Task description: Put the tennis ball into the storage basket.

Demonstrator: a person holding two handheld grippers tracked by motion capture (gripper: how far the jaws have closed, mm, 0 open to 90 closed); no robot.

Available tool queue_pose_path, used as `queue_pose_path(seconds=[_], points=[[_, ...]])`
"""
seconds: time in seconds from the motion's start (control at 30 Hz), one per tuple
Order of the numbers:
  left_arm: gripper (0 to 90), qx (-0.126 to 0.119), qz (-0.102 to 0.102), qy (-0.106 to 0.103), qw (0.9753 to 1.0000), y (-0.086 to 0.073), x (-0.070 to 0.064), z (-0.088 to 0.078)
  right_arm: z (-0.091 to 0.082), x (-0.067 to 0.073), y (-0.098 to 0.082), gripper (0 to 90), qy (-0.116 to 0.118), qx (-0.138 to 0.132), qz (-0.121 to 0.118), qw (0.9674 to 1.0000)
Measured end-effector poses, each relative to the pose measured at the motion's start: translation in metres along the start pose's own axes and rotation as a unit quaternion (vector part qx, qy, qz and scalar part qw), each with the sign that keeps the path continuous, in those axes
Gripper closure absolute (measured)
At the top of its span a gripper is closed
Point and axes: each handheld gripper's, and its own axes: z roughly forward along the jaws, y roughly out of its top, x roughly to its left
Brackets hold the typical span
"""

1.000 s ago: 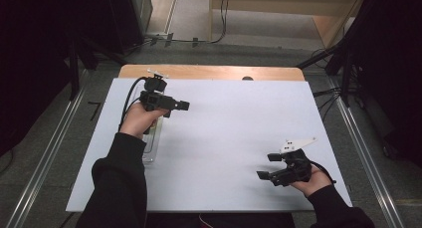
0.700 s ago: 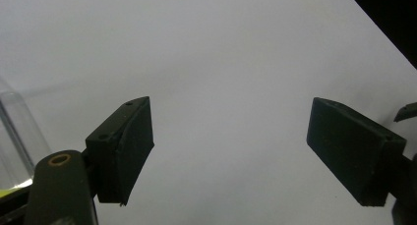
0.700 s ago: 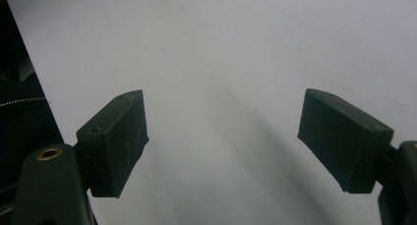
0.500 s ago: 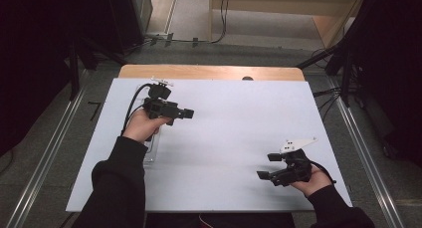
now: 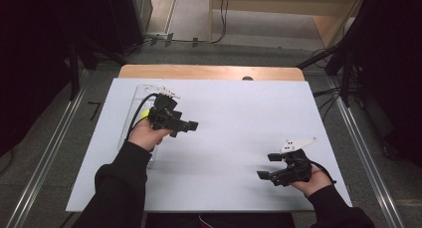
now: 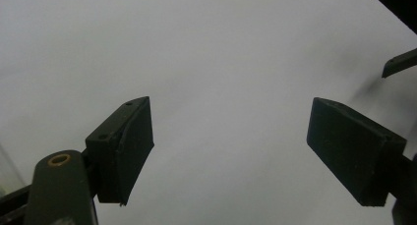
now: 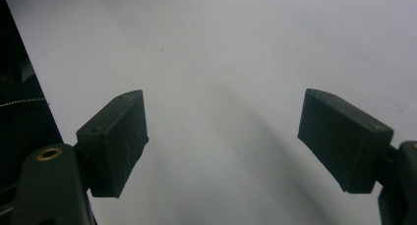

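Above the white table (image 5: pixel 229 108), left gripper (image 5: pixel 191 124) points right, fingers apart.

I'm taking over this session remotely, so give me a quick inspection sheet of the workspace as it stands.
Surface: white board on a wooden table, bare in the middle.
Job's things: clear plastic tray at the board's left, partly under the left hand; contents cannot be told.
Clutter: nothing seen.
Grippers: left gripper held above the board, jaws apart, nothing between them; right gripper low at the near right, jaws apart, nothing between them.
Cables: black cable loops from the left gripper; more cables on the floor beyond the table.
Surroundings: grey floor, metal rails both sides, dark edges.
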Motion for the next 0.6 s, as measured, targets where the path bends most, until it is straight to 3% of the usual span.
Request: queue_pose_path(seconds=[0.3,0.5,0.6], points=[[18.2,-0.008,0.002,-0.015,0.9999,-0.013,-0.007,0.001,0.0,0.0,0.0,16.8,0.0,0.001,0.001,1.0],[18.1,-0.009,0.021,-0.019,0.9996,-0.021,-0.014,0.0,0.0,0.0,0.0,16.8,0.0,0.002,0.002,1.0],[18.1,-0.014,0.019,-0.022,0.9995,-0.025,-0.015,-0.002,0.0,0.0,0.0,16.8,-0.001,0.002,0.002,1.0]])
